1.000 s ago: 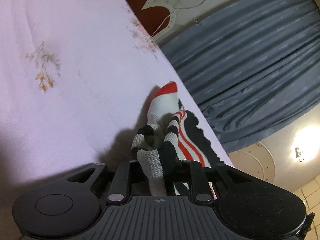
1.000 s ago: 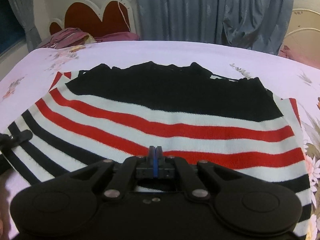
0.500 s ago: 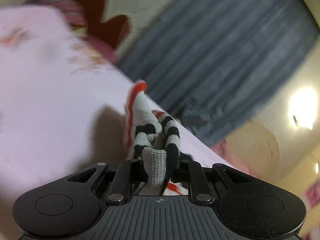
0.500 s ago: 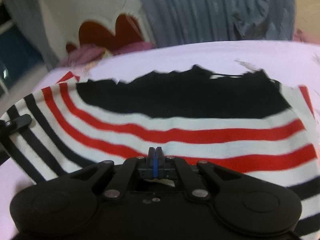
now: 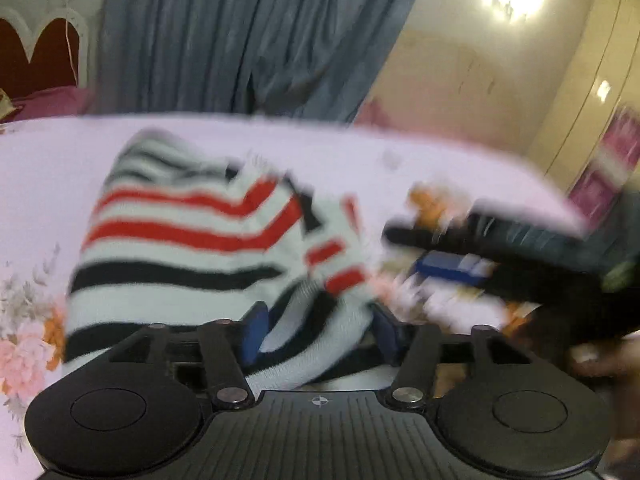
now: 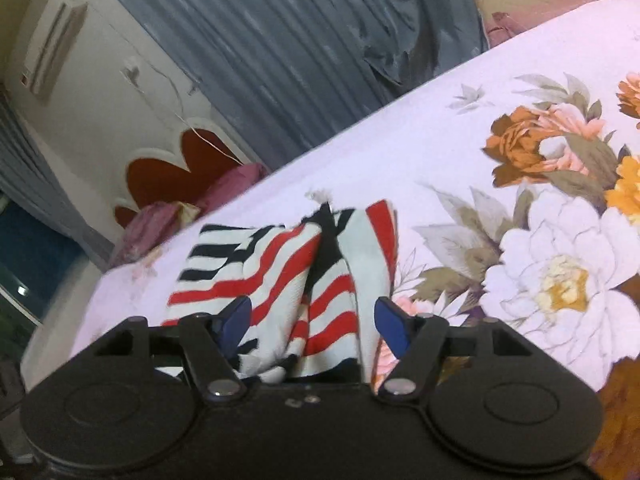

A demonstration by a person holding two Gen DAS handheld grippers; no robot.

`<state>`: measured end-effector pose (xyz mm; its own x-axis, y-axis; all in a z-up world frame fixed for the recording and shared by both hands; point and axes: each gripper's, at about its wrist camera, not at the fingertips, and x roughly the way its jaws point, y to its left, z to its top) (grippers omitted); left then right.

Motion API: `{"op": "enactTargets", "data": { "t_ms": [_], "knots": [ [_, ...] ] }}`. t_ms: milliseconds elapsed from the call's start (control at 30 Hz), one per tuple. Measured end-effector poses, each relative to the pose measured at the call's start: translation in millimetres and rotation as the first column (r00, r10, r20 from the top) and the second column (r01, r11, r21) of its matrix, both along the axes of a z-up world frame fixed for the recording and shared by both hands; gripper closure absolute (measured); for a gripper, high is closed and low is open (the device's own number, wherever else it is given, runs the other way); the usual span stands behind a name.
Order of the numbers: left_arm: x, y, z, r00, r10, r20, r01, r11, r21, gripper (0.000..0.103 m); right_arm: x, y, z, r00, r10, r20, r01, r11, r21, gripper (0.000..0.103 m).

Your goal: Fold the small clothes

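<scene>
**Both grippers let go after the fold**

A second ago I had both grippers clamped on the striped garment's hem, spread flat on the bed. Now my left gripper (image 5: 318, 330) has its blue pads spread wide, with knit fabric lying loose between them, and my right gripper (image 6: 312, 322) is likewise released, its pads standing apart on either side of the cloth. The striped garment (image 6: 280, 276) has gone from a wide flat sheet to a doubled-over bundle, lying on the floral bedsheet (image 6: 460, 152) on the side nearer the red headboard (image 6: 168, 176), just beside the big printed flowers. I judge one fold is laid down. The bundle looks rumpled with a gap along its middle, so I would probably regrip and square it before the next fold. The left view is blurred
</scene>
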<state>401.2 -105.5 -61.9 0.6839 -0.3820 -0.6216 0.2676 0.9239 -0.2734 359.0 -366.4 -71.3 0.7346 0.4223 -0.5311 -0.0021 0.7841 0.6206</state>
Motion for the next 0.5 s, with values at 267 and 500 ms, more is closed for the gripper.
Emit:
{"op": "enactTargets", "data": {
  "t_ms": [267, 500],
  "knots": [
    [21.7, 133.3, 4.0, 0.97, 0.242, -0.025, -0.242, 0.97, 0.002, 0.066, 22.1, 32.0, -13.3, 0.995, 0.063, -0.071, -0.056, 0.994, 0.092, 0.044],
    [37.9, 151.3, -43.8, 0.975, 0.189, -0.114, -0.194, 0.981, -0.033, 0.066, 57.6, 63.6, -33.4, 0.98, 0.093, -0.174, -0.093, 0.996, 0.004, 0.047]
  ]
}}
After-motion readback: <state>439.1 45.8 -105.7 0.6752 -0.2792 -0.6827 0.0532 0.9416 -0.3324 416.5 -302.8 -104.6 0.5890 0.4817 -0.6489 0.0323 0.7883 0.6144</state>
